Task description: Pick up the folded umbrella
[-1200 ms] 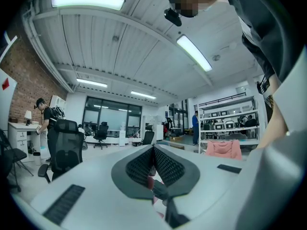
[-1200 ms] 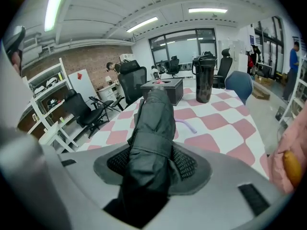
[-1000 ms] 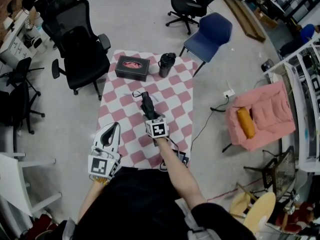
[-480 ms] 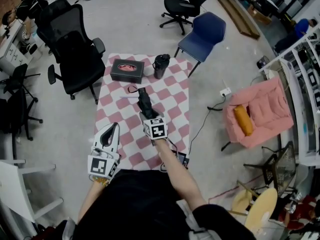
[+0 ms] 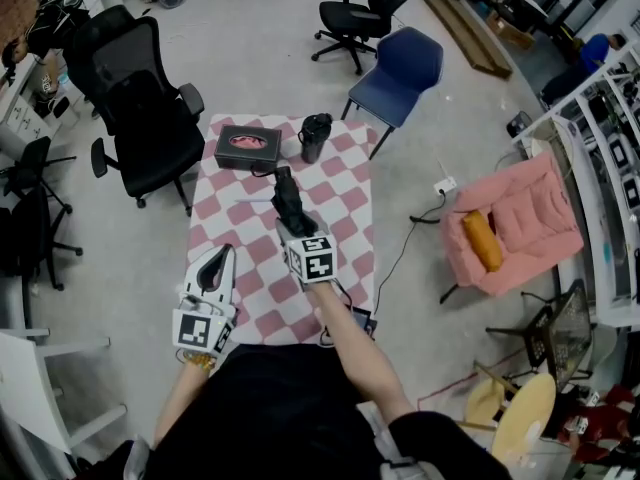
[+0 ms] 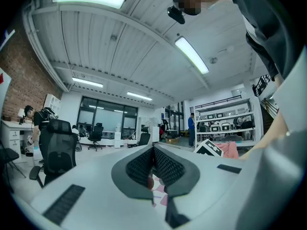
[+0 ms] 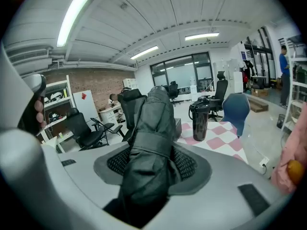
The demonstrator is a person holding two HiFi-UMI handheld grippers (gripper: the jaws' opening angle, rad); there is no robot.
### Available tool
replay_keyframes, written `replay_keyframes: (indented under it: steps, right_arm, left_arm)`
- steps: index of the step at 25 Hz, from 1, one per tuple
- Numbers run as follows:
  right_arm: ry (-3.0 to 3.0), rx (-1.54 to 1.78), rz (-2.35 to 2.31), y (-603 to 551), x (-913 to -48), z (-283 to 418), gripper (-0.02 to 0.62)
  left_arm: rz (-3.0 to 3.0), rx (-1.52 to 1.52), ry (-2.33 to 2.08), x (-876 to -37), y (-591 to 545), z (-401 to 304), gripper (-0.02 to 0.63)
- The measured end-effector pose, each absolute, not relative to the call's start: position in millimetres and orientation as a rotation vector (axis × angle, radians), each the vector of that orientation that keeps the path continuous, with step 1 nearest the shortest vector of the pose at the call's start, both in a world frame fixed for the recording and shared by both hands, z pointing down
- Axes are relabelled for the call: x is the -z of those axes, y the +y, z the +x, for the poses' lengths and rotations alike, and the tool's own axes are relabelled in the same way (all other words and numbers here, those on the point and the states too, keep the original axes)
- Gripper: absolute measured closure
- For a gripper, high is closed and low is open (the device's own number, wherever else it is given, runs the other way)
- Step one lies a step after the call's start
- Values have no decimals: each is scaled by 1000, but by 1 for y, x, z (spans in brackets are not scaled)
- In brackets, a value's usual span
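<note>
Jaws, right gripper [image 7: 152,169]: gripping folded umbrella [image 7: 154,121] | head view: umbrella over table [image 5: 347,208]

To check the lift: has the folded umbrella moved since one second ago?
Yes. The folded umbrella in the right gripper has moved up the view, toward the black box.

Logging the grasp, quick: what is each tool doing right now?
Left tool: closed, nothing in it.
Right tool: closed on the folded umbrella.
</note>
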State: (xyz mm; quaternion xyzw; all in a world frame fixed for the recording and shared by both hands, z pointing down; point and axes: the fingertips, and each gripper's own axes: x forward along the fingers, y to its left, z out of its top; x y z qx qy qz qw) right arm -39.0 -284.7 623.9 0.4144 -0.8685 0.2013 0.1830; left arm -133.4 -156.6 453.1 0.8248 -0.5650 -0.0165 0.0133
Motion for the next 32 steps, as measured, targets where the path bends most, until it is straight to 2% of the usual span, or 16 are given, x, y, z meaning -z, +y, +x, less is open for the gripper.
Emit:
replay_keyframes:
  steps: [16,32]
  right_arm:
    - [-2665,-425,1203,-280,-516,-48,371]
    - [-2781,-221,1263,-265,-426,-18,370]
  left_arm:
    - [2610,66,-1733,-444,-163,-125,592]
    - [2690,91,-1673,-430,-178,-106,592]
